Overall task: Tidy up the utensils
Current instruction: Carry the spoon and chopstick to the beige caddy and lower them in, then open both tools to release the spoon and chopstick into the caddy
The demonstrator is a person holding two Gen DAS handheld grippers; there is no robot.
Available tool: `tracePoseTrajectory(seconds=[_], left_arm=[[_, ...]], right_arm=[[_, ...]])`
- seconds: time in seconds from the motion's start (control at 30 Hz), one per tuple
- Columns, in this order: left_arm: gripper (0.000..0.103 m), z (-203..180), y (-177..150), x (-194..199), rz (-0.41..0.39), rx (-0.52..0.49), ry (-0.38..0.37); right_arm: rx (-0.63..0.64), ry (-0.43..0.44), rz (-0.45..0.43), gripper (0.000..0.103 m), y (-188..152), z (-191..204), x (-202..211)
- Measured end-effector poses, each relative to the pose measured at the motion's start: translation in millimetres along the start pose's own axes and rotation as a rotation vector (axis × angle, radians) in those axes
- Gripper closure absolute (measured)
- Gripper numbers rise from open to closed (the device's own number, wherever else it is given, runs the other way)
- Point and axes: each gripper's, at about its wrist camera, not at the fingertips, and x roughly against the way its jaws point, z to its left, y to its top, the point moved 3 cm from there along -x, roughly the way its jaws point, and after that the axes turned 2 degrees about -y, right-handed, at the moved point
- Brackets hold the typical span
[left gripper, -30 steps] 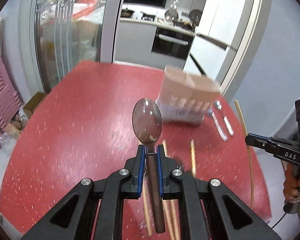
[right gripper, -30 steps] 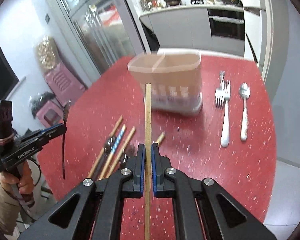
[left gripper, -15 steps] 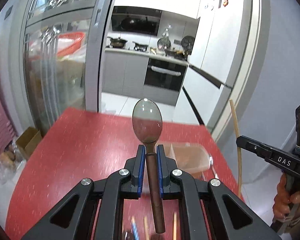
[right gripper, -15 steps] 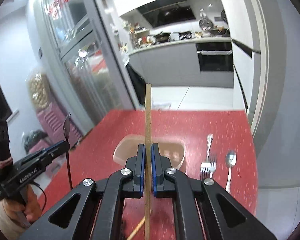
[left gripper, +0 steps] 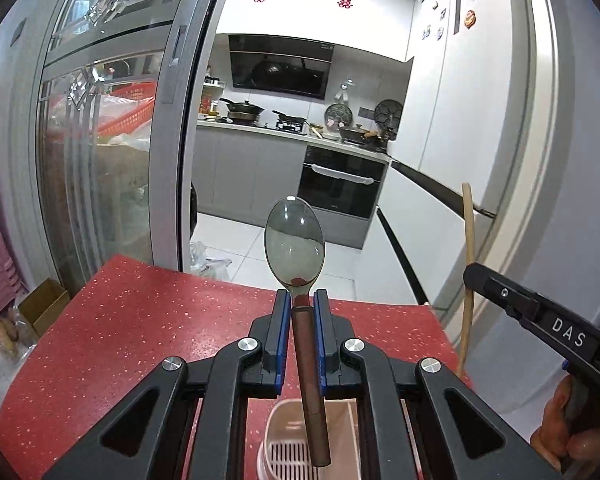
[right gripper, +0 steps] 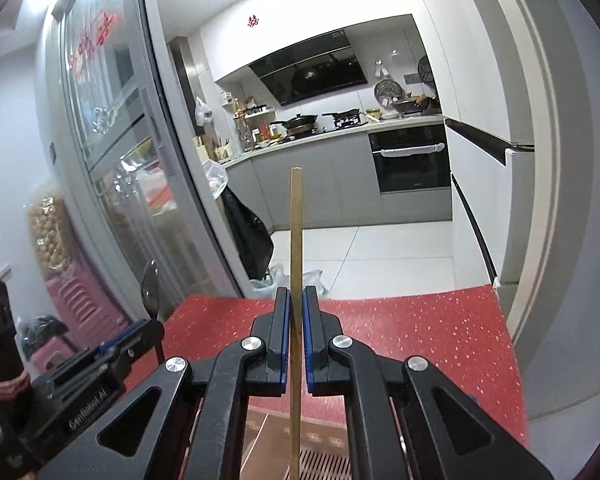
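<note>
vs 1 s ago: both views pitched up, kitchen now fills most of each frame, forks and loose chopsticks gone from view. utensil holder (left gripper: 296, 446) shifted from mid-frame to bottom edge, directly under both grippers.

left gripper (left gripper: 301, 300) clamped on spoon (left gripper: 295, 246), pads pinching the neck just under the bowl; bowl up and ahead of the fingertips, brown handle running back and down between the fingers, its end over the holder's slotted floor. cannot tell if touching.

right gripper (right gripper: 296, 296) clamped on chopstick (right gripper: 296, 232), near vertical, long end well above the fingertips, lower end down over the holder (right gripper: 320, 462) at bottom edge.

red counter (left gripper: 140, 320) beneath both. grip on both unchanged from earlier frames.
</note>
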Motion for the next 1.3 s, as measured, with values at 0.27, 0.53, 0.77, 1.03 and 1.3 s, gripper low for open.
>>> tracePoseTrajectory(seconds=[0.27, 0.53, 0.77, 1.03, 1.3], left_arm=[[0.067, 3.1, -20.9, -27.6, -0.02, -0.053, 0.044], [0.067, -0.9, -51.9, -32.3, 0.055, -0.106, 0.077], [0.067, -9.1, -70.1, -31.3, 0.121, -0.175, 0.092], [0.067, -8.9, -70.3, -22.9, 0.142, -0.166, 0.099], [0.067, -8.5, -66.6, -5.0, 0.142, -0.131, 0.108]], right_arm=[[0.071, -0.028, -0.002, 0.097, -20.6, -2.6, -34.2], [0.161, -0.027, 0.066, 0.096, -62.8, -3.4, -30.5], [0.158, -0.025, 0.116, 0.096, -79.4, -10.5, -22.1], [0.127, -0.021, 0.17, 0.085, -80.1, -20.9, -19.4], [0.082, -0.014, 0.168, 0.052, -74.0, -27.6, 2.1]])
